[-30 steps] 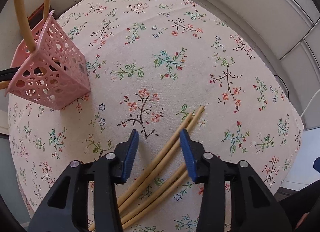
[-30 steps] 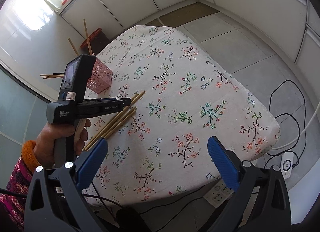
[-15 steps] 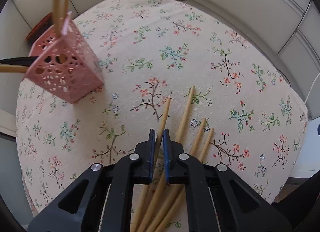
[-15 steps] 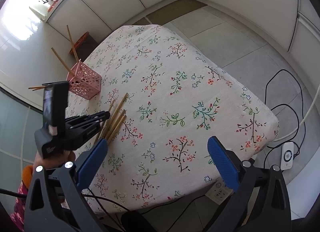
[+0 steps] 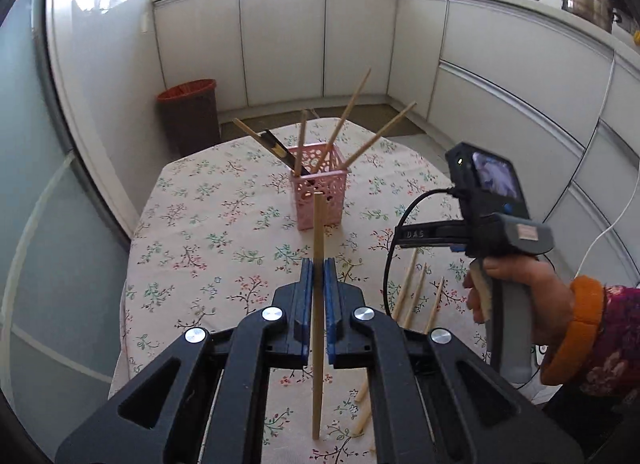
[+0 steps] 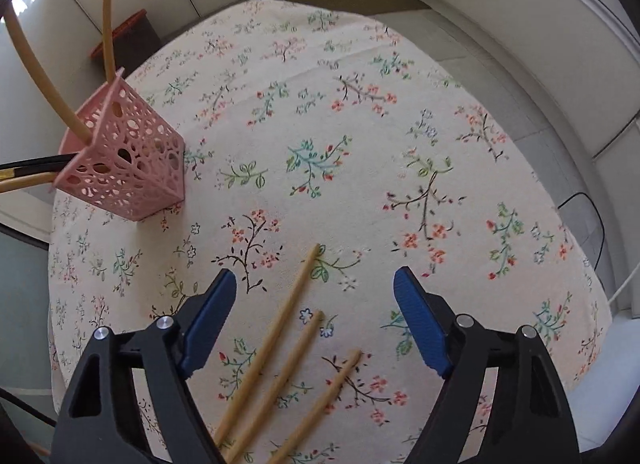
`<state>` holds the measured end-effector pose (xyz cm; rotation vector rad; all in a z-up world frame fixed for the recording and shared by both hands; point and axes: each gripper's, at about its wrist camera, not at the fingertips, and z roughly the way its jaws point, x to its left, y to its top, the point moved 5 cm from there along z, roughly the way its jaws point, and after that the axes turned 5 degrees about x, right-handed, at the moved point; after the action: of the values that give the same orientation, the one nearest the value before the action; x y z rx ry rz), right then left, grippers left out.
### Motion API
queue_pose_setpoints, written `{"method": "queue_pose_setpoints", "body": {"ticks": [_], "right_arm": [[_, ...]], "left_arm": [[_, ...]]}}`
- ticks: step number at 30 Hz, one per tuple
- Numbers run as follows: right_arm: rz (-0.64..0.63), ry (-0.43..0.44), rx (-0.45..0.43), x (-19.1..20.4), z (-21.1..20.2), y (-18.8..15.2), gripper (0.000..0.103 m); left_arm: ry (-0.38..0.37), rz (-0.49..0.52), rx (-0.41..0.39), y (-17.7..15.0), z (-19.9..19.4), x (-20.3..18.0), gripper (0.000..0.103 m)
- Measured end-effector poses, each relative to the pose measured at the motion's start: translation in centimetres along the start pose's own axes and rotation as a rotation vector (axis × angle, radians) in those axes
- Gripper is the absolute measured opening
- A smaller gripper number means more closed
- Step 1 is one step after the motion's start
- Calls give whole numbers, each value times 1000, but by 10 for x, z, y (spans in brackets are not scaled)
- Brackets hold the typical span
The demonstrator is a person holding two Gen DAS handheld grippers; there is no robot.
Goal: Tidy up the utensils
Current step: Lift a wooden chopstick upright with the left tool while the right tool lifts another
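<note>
My left gripper [image 5: 318,268] is shut on one wooden chopstick [image 5: 318,296], lifted above the floral tablecloth [image 5: 208,232] and standing upright between the blue pads. Straight ahead of it stands the pink perforated holder [image 5: 320,196] with several chopsticks leaning out. My right gripper [image 6: 314,284] hovers over three loose chopsticks [image 6: 276,340] on the cloth; its jaws are closing, apart from the sticks that lie between them. The pink holder [image 6: 128,168] sits at that view's left. In the left wrist view, a hand holds the right gripper's body [image 5: 496,232] over those chopsticks [image 5: 416,296].
A red-rimmed brown bin [image 5: 188,112] stands on the floor beyond the table's far left corner. White cabinets [image 5: 360,44] ring the room. A black cable [image 6: 588,220] and a white cable lie on the floor past the table's right edge.
My left gripper shut on one chopstick, then rose and swung up to face the holder. My right gripper came down over the three remaining chopsticks and its jaws narrowed.
</note>
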<state>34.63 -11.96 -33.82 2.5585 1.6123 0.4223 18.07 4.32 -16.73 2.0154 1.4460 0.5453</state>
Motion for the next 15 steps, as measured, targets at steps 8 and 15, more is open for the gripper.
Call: {"method": "queue_pose_setpoints", "body": {"ticks": [8, 15], "right_arm": [[19, -86, -75, 22, 21, -10, 9], [63, 103, -173, 12, -6, -9, 5]], "left_arm": [[-15, -68, -35, -3, -11, 16, 5], [-12, -107, -75, 0, -25, 25, 5]]}}
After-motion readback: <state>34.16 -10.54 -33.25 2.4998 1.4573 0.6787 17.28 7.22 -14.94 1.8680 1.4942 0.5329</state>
